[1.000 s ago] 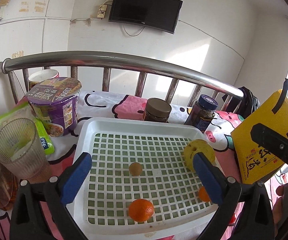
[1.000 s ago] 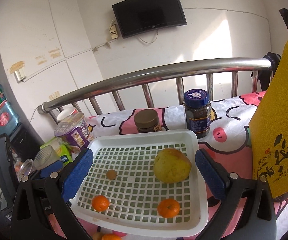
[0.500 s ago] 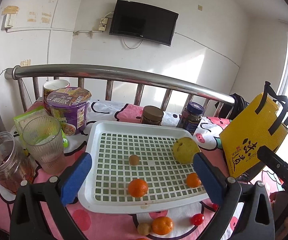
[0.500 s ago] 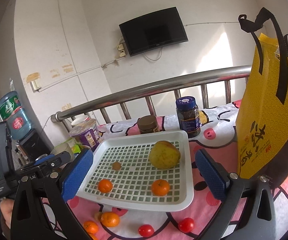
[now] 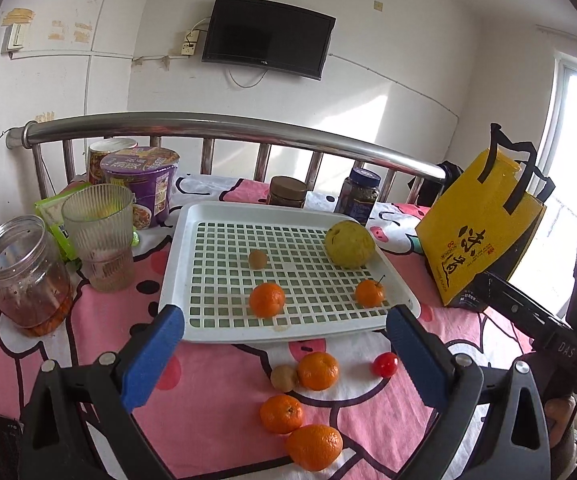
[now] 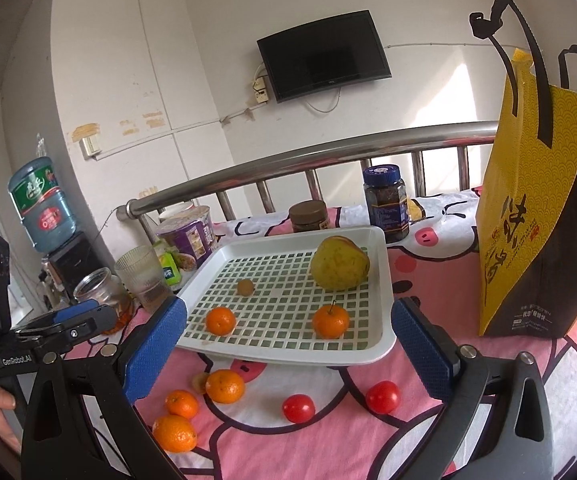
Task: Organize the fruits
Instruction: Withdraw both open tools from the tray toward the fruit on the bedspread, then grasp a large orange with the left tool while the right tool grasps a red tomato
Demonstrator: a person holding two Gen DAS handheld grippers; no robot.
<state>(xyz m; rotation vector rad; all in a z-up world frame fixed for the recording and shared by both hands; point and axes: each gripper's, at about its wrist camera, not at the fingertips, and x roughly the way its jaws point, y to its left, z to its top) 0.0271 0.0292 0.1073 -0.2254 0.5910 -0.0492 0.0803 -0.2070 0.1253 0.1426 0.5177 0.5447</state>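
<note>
A white slotted tray [image 5: 192,216] [image 6: 384,264] lies on the pink cloth. It holds a large yellow-green fruit [image 5: 349,244] [image 6: 339,263], two mandarins [image 5: 266,299] [image 5: 369,293] and a small brown fruit [image 5: 258,259]. In front of the tray lie three mandarins [image 5: 318,370] [image 5: 282,413] [image 5: 314,447], a small brown fruit [image 5: 283,377] and cherry tomatoes [image 5: 385,364] [image 6: 298,408] [image 6: 383,397]. My left gripper [image 5: 284,334] is open above the near cloth, holding nothing. My right gripper [image 6: 288,330] is open too, short of the tray's front edge.
At the left stand a glass jar [image 5: 24,272], a ribbed glass [image 5: 100,240] and noodle cups [image 5: 142,184]. Two dark jars [image 5: 287,192] [image 5: 359,196] sit behind the tray before a steel rail [image 5: 224,128]. A yellow paper bag [image 5: 480,232] [image 6: 536,216] stands at the right.
Both grippers have pulled back and up from the tray, still open. The loose mandarins and tomatoes in front of the tray have come into view.
</note>
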